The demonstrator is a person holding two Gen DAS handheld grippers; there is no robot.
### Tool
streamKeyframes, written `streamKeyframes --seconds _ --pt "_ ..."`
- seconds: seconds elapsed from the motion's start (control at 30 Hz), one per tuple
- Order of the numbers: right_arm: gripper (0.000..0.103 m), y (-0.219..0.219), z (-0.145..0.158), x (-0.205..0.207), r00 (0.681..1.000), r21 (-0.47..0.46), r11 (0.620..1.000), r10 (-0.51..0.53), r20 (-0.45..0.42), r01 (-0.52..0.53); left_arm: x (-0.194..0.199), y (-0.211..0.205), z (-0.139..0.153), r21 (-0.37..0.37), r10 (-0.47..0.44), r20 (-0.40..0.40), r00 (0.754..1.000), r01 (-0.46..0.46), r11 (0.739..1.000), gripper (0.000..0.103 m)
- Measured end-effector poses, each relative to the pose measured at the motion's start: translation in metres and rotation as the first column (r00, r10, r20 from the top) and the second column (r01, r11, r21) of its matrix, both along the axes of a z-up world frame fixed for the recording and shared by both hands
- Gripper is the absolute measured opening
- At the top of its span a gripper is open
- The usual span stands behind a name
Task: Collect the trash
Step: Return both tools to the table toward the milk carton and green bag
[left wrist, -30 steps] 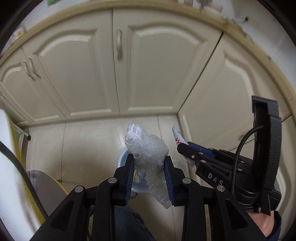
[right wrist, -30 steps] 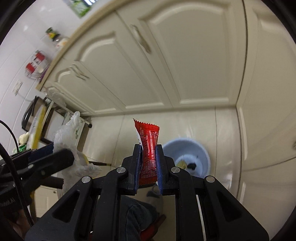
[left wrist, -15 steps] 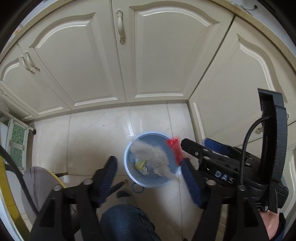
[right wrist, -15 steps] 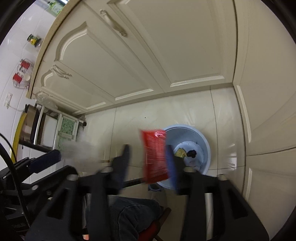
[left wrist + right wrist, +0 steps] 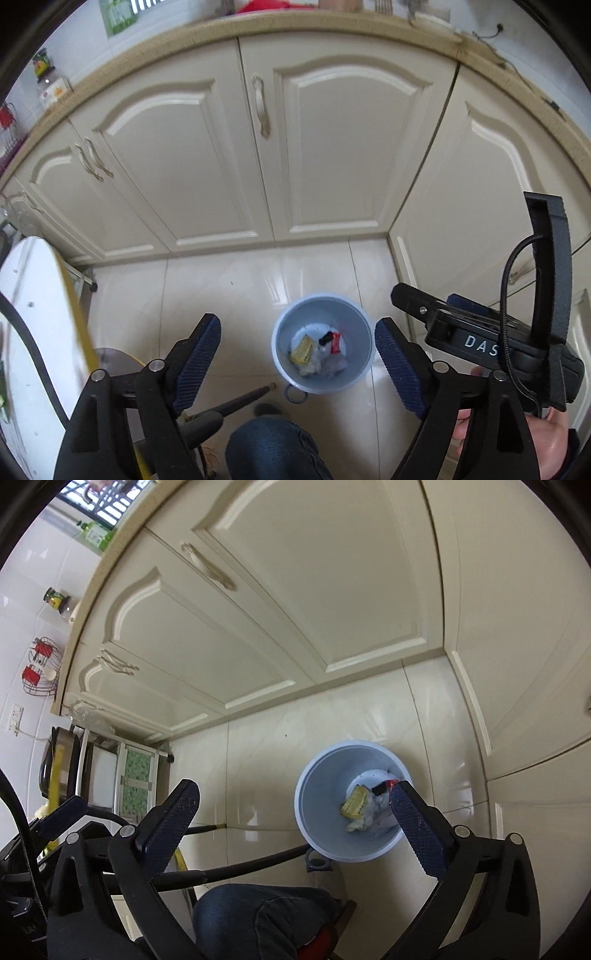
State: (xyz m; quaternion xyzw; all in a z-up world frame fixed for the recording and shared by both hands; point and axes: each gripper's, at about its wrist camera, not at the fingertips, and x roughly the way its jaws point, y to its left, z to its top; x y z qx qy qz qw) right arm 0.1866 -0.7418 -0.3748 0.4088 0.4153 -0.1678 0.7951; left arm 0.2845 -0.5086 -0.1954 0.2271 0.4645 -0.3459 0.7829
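A light blue bin point(image 5: 286, 334) point(image 5: 319, 794) stands on the tiled floor in the cabinet corner. Inside lie a yellow wrapper point(image 5: 303, 350) point(image 5: 354, 801), a red wrapper point(image 5: 335, 341) point(image 5: 389, 783) and crumpled clear plastic point(image 5: 330, 364) point(image 5: 364, 821). My left gripper point(image 5: 297, 349) hovers above the bin, its jaws opening with nothing between them. My right gripper point(image 5: 293, 812) is also above the bin, jaws opening wide and empty. In the left wrist view the right gripper point(image 5: 424, 301) sits just right of the bin.
Cream cabinet doors point(image 5: 332, 155) line the back and right. A person's jeans-clad knee point(image 5: 269, 450) point(image 5: 258, 915) is below the grippers. A dark rod point(image 5: 240, 400) point(image 5: 240, 867) lies by the bin. A white table with a yellow edge point(image 5: 40, 332) is at left, a rack point(image 5: 133, 775) beyond.
Both grippers went from shut to open. The clear plastic left the left gripper and the red wrapper left the right one; both now lie in the bin.
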Motion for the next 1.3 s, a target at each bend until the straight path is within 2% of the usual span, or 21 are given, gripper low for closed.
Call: streamKeyframes --seconds 0.23,0.37,0.43,0.53,0.63,0.83,0.93,1.07,1.23,1.3 --pt "0.103 0.022 0.057 -0.004 0.999 -0.08 0.997 0.003 0.052 0.001 -0.013 0.062 0.038 -0.105 0.074 0.062 0.995 -0.068 0.992 0.087" --pt "0.103 0.044 0.098 -0.005 0.992 -0.12 0.993 0.028 0.119 -0.014 -0.024 0.11 0.066 -0.196 0.137 0.092 0.986 -0.117 0.973 0.089" --pt "0.103 0.056 0.116 -0.003 0.988 -0.141 0.99 0.046 0.148 -0.025 -0.029 0.14 0.09 -0.227 0.162 0.109 0.981 -0.134 0.965 0.089" --pt "0.103 0.083 0.149 0.001 0.977 -0.179 0.982 0.09 0.195 -0.055 -0.041 0.191 0.121 -0.265 0.217 0.157 0.964 -0.17 0.949 0.089" --pt "0.103 0.116 0.179 0.008 0.963 -0.227 0.969 0.146 0.228 -0.094 -0.054 0.231 0.139 -0.306 0.28 0.191 0.941 -0.214 0.928 0.09" --pt "0.103 0.189 0.232 0.022 0.926 -0.333 0.927 0.267 0.268 -0.171 -0.106 0.318 0.179 -0.384 0.42 0.246 0.873 -0.31 0.87 0.091" --pt "0.103 0.228 0.256 0.027 0.905 -0.396 0.896 0.324 0.277 -0.199 -0.133 0.361 0.193 -0.42 0.489 0.294 0.821 -0.349 0.838 0.096" --pt "0.103 0.293 0.29 0.035 0.863 -0.517 0.82 0.428 0.269 -0.245 -0.168 0.399 0.197 -0.455 0.56 0.328 0.761 -0.392 0.799 0.096" --pt "0.103 0.362 0.313 0.043 0.82 -0.618 0.735 0.517 0.246 -0.278 -0.202 0.441 0.195 -0.498 0.64 0.341 0.689 -0.445 0.744 0.102" --pt "0.103 0.389 0.317 0.045 0.803 -0.661 0.693 0.55 0.228 -0.288 -0.218 0.46 0.191 -0.528 0.679 0.335 0.653 -0.467 0.71 0.102"
